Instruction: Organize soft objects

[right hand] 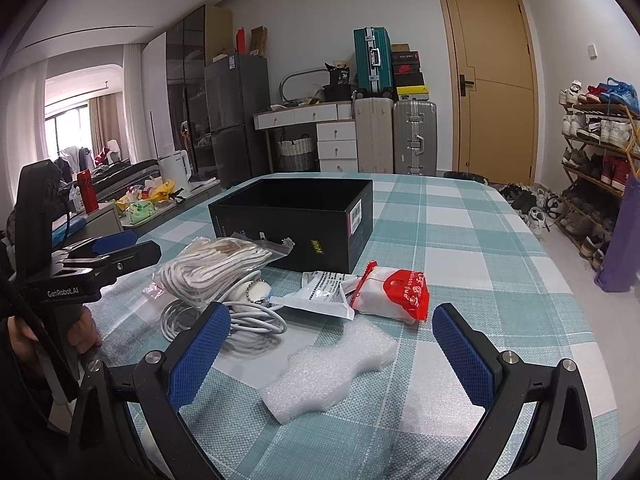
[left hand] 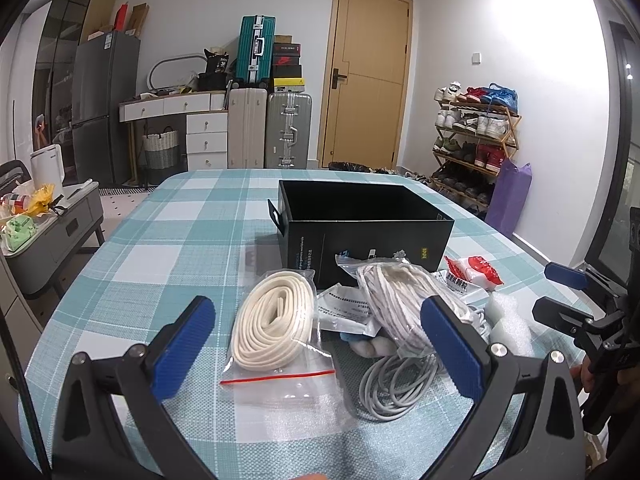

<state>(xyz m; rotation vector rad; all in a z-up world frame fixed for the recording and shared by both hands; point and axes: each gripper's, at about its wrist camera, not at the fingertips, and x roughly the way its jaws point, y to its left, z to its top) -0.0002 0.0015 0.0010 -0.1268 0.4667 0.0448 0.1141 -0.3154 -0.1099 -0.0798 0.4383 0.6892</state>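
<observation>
Left wrist view: my left claw (left hand: 316, 344) is spread wide and empty, framing the bagged white strap (left hand: 276, 322) on the checked worktop (left hand: 160, 240), ready to take it; the open black box (left hand: 366, 228) waits behind.

Right wrist view: my right claw (right hand: 330, 354) is wide too, straddling the foam sheet (right hand: 328, 372), likely my pick.

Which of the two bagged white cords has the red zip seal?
The flat coiled band, nearest the left tool; the braided rope's bag shows no red strip.
</observation>
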